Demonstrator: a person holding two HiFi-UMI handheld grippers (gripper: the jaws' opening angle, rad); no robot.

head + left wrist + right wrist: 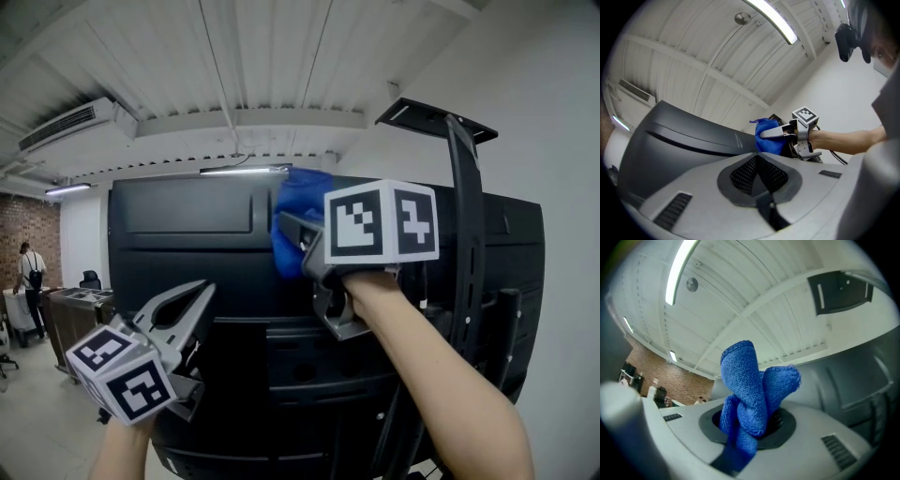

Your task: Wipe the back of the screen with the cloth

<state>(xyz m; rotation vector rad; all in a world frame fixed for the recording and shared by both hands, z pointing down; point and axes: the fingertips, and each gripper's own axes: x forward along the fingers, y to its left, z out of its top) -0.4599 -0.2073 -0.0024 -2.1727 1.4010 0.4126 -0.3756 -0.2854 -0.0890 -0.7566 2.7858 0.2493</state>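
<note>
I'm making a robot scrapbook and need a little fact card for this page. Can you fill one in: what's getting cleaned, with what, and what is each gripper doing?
Being cleaned: back of the black screen
Cleaning tool: blue cloth, bunched up
Holder: right hand-held gripper, jaws shut on the cloth
Cloth position: near the screen's top edge
Other helper: left hand-held gripper, jaws shut with nothing between them, lower left in front of the screen
</note>
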